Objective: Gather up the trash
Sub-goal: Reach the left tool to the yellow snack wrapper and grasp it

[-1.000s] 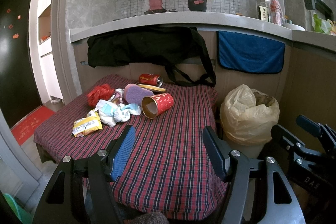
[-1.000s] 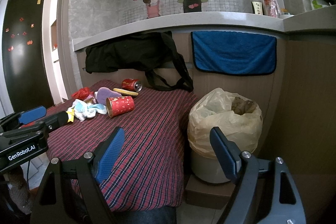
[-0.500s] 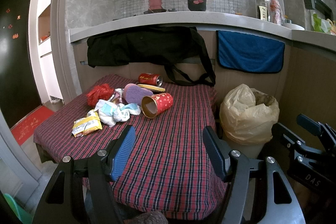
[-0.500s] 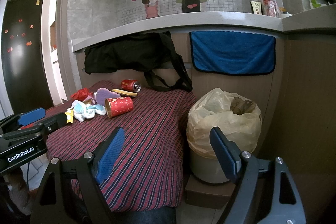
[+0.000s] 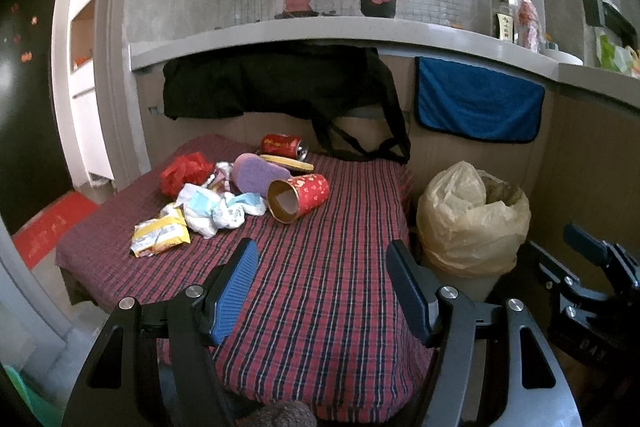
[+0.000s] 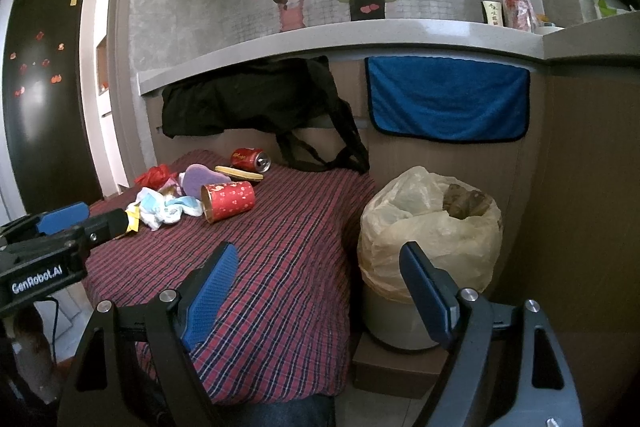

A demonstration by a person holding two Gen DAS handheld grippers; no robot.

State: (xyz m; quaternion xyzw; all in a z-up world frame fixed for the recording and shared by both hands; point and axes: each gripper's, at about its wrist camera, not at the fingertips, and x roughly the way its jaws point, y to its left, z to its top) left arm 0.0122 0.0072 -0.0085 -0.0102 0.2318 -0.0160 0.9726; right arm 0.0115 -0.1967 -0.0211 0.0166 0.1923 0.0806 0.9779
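So the biggest thing here is the table (image 5: 320, 287) with the red plaid cloth, filling the middle of both views; all the trash sits bunched at its far left end, probably dumped there so it's one pile to work through. Just right of the table is the bin (image 6: 432, 231) lined with a yellowish bag, mouth open and already holding some brownish stuff; handy spot, since anything grabbed only has to travel off the table's right edge.

Both grippers hang at the near edge, aimed slightly down; the left gripper (image 5: 322, 269) has its jaws spread wide with nothing between them, and the right gripper (image 6: 316, 269) is the same, wide apart and empty; my guess is they're pre-opened for a first grab, nothing collected by them yet.

Now the pile, bigger to smaller: the red paper cup (image 5: 298, 197) lies on its side, mouth toward us, nearest the bin; behind it a purple sponge (image 5: 260, 175); then crumpled white and blue wrappers (image 5: 218, 209); a scrunched red plastic bag (image 5: 184, 173) at the far left; a red soda can (image 5: 284, 146) on its side at the far end; and a yellow packet (image 5: 160, 237) lying closest to us.

I'd go for the cup first; it's the easiest reach.
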